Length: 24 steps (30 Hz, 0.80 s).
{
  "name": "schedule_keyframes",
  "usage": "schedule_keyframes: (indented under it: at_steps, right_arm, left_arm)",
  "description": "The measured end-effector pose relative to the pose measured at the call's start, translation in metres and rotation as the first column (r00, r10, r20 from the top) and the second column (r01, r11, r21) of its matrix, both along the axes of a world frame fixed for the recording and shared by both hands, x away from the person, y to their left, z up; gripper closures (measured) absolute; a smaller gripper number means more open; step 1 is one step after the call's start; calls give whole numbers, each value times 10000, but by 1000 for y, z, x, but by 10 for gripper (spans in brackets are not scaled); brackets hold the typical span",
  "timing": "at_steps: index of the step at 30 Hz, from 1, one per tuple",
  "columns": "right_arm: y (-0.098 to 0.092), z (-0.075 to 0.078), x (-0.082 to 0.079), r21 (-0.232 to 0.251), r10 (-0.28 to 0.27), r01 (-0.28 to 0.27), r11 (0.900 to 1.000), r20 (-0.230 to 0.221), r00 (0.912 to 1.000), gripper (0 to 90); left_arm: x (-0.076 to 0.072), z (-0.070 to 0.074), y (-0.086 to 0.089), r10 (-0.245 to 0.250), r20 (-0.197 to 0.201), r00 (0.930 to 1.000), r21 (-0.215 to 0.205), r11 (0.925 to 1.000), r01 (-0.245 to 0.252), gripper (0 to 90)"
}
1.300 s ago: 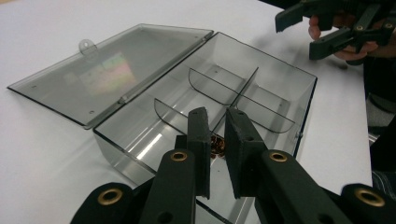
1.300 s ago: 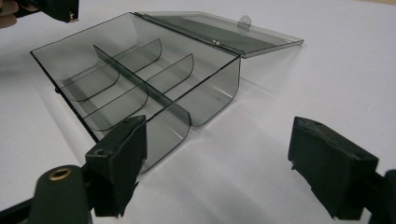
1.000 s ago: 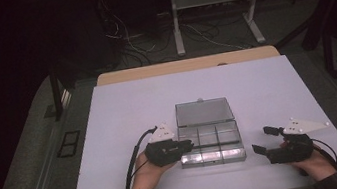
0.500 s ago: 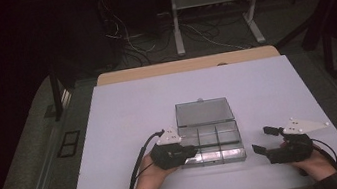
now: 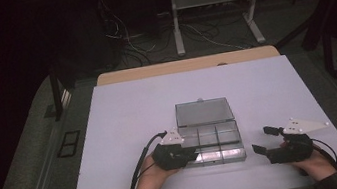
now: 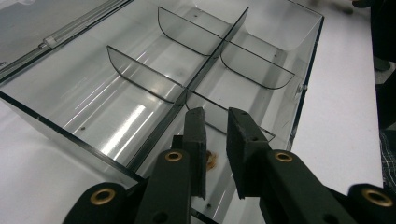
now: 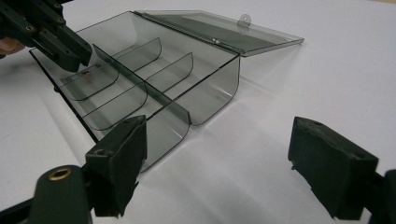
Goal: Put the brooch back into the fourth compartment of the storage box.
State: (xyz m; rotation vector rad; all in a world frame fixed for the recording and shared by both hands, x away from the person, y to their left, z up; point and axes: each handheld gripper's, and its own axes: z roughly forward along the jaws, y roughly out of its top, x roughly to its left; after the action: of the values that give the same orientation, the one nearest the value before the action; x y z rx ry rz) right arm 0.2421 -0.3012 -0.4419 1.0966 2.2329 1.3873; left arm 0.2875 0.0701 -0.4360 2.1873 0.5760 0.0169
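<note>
A smoky clear compartment box [image 5: 213,143] lies on the white table with its lid [image 5: 204,112] folded back flat. My left gripper [image 5: 193,155] reaches over the box's near-left compartment. In the left gripper view the left gripper [image 6: 217,116] shows a narrow gap with nothing between the pads; its jaws have just been opening a little. A small brownish piece [image 6: 211,160] lies on the compartment floor under it. My right gripper [image 5: 261,140] rests on the table right of the box, jaws wide open and empty [image 7: 217,135]. From there the left gripper [image 7: 70,56] hangs over the box [image 7: 187,84].
The box's dividers [image 6: 205,60] split it into several compartments that look bare. The white table [image 5: 123,111] has free surface to the left, far side and right. Its near edge runs just under my hands. Cables and a stand lie on the dark floor beyond.
My left gripper has shifted slightly toward the table's near edge over the box's front-left corner. The right gripper has stayed where it was.
</note>
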Motion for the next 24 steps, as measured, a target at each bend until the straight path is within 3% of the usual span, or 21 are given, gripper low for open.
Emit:
schedule_keyframes:
  at_steps: [6,13,24]
  right_arm:
    - [0,0,0,13,9,-9,10000,15,10000,194]
    - [0,0,0,3,50,-50,10000,4,10000,194]
    - [0,0,0,4,63,-63,10000,17,10000,194]
  left_arm:
    - [0,1,1,49,73,10000,-87,10000,-48,737]
    - [0,8,8,259,210,9994,-657,9975,-245,663]
    - [-2,13,22,629,272,9977,-1086,9923,-596,544]
